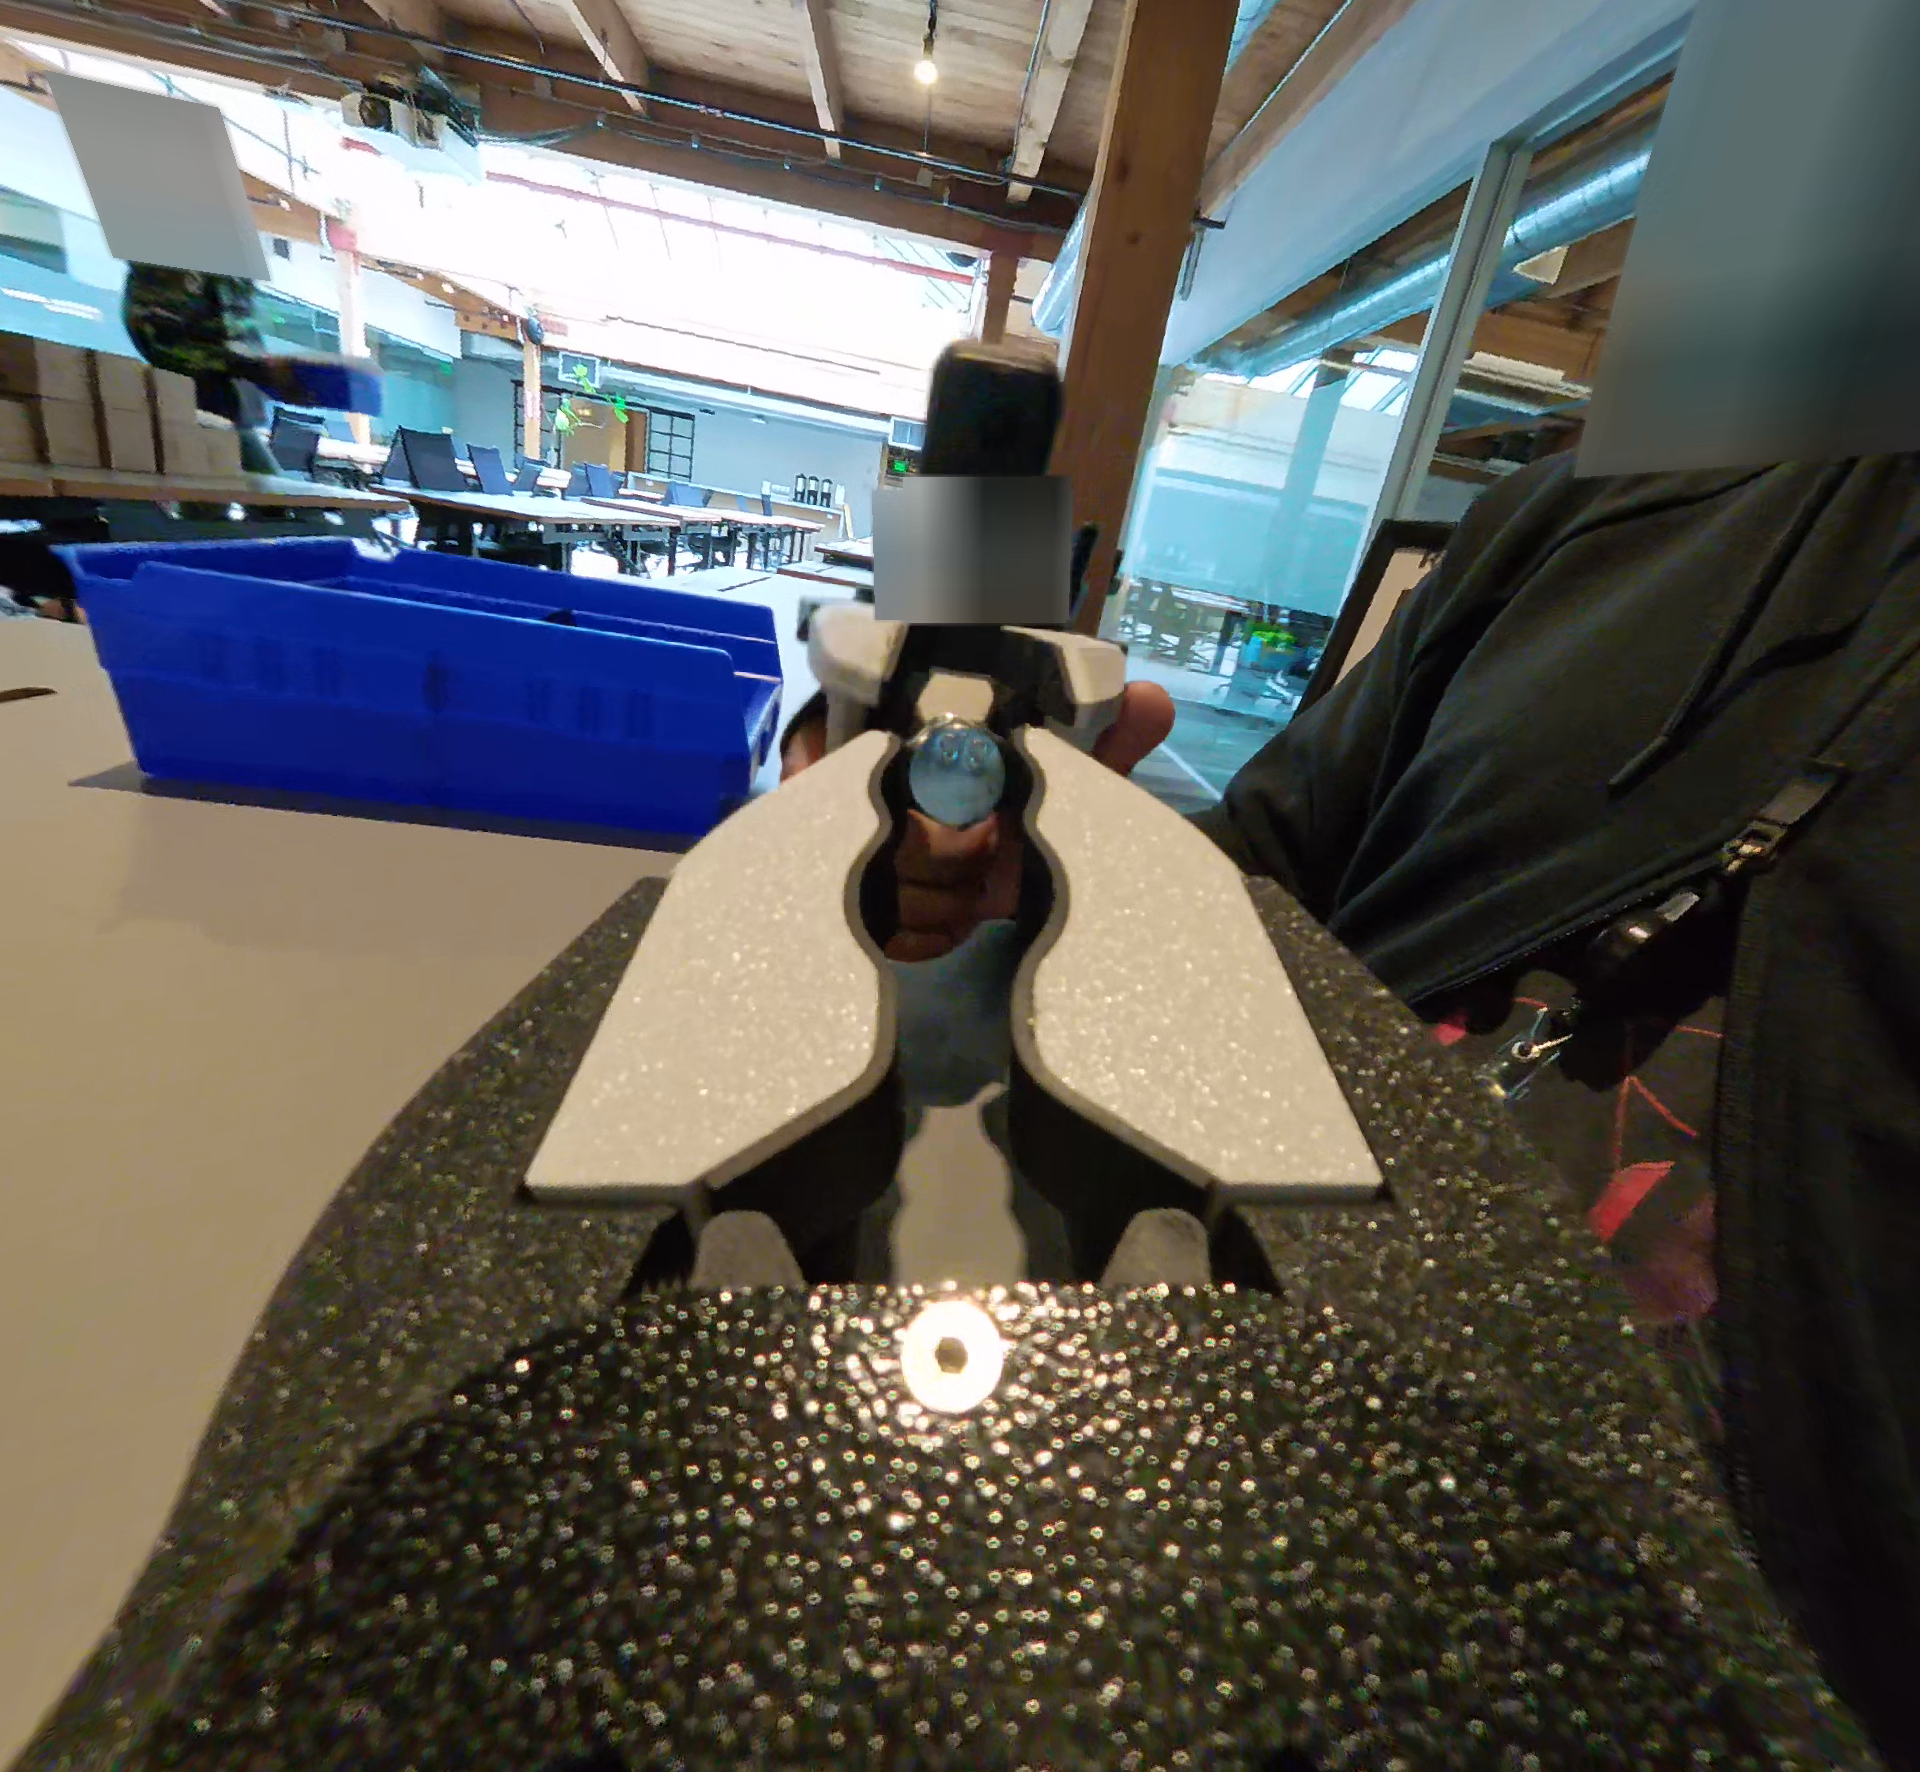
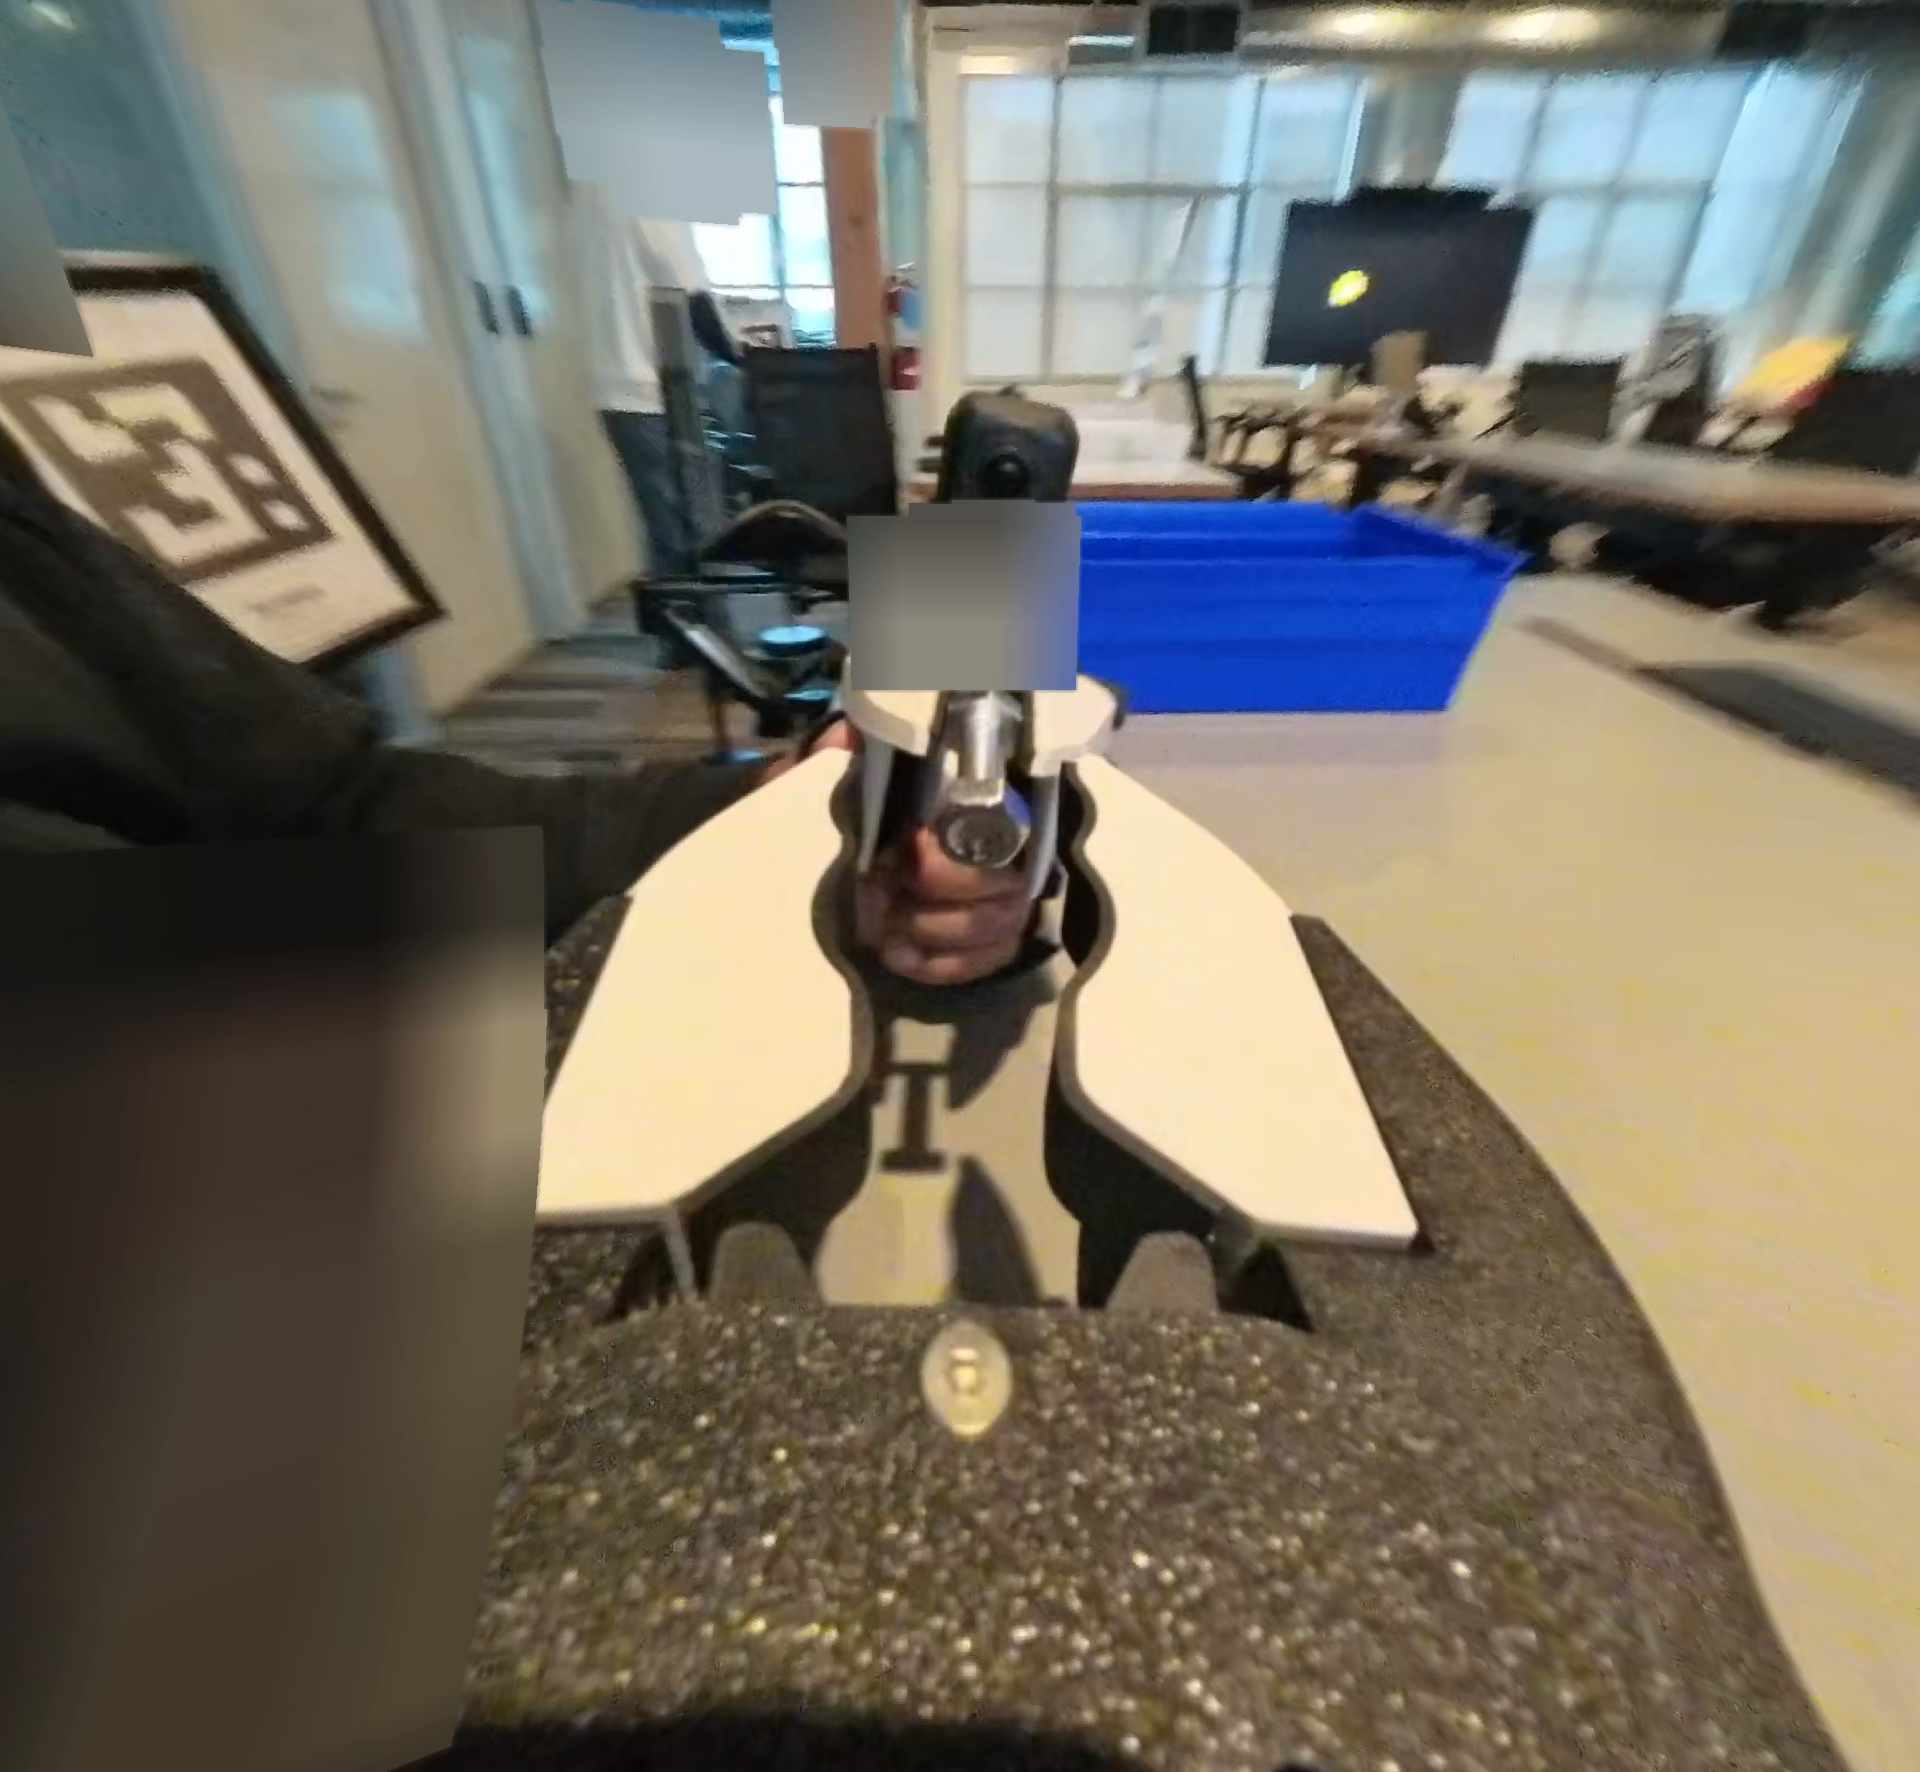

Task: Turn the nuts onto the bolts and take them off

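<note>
My two grippers face each other tip to tip above the table. In the left wrist view my left gripper (image 1: pixel 956 751) is shut on a silver bolt (image 1: pixel 954 777), whose round head faces the camera. My right gripper (image 1: pixel 971 683) shows just behind it. In the right wrist view the bolt's shaft (image 2: pixel 977 756) runs away towards the left gripper's white fingers (image 2: pixel 902 716). A hex nut (image 2: pixel 977 837) sits on the near end of the shaft. The jaws of my right gripper (image 2: pixel 961 787) stand apart on either side of the nut, with a gap showing. This view is motion-blurred.
A blue plastic bin (image 1: pixel 416 662) stands on the pale table (image 1: pixel 260 995); it also shows in the right wrist view (image 2: pixel 1278 610). The person's black jacket (image 1: pixel 1558 735) is close on the right. A framed black-and-white marker board (image 2: pixel 187 475) leans at the left.
</note>
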